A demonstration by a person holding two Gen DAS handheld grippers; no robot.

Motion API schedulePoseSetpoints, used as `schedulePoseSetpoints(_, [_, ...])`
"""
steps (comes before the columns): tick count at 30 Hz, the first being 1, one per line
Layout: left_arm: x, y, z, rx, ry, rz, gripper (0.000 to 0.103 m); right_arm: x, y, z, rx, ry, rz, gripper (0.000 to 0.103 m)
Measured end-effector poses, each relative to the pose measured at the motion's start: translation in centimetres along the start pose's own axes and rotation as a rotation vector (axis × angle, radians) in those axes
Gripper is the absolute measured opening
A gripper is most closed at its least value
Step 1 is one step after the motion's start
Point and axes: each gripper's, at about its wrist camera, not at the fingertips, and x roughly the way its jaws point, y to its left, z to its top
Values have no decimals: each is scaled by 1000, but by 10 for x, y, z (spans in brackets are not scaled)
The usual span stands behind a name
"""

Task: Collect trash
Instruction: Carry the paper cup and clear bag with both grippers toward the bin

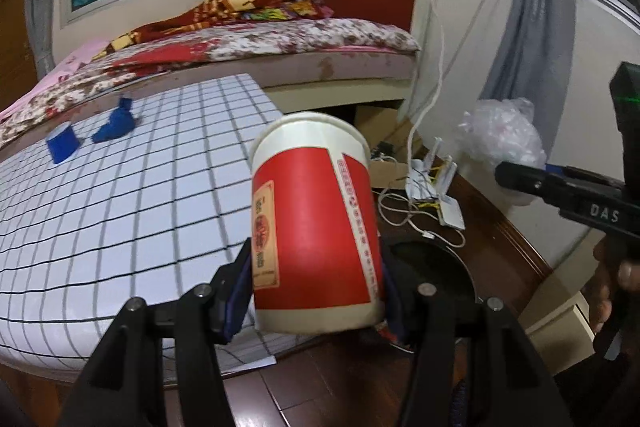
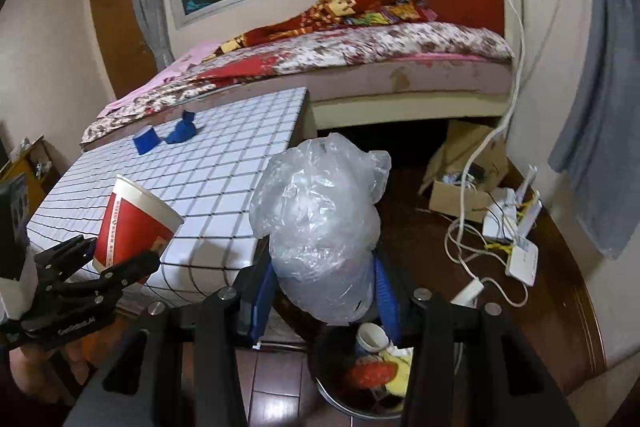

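Note:
My left gripper (image 1: 316, 291) is shut on a red and white paper cup (image 1: 312, 219), held upright over the table's right edge; the cup also shows in the right wrist view (image 2: 132, 227). My right gripper (image 2: 326, 287) is shut on a crumpled clear plastic bag (image 2: 320, 223), held above a round trash bin (image 2: 332, 387) on the floor; the bag shows in the left wrist view (image 1: 500, 135). The bin holds a white cup, red and yellow scraps. A blue cup (image 1: 62, 143) and a blue crumpled scrap (image 1: 116, 127) lie on the table's far side.
The table has a white grid-patterned cloth (image 1: 120, 207). A bed (image 2: 360, 59) stands behind it. On the wooden floor to the right are a cardboard box (image 2: 464, 187), white routers (image 2: 516, 235) and tangled cables (image 2: 460, 239). A grey curtain (image 2: 600, 107) hangs at right.

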Motion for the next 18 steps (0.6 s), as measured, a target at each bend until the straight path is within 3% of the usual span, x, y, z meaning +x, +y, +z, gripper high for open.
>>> schedulePoseSetpoints(18, [32, -75, -19, 74, 94, -128, 57, 11, -73, -49, 112, 122, -111, 47])
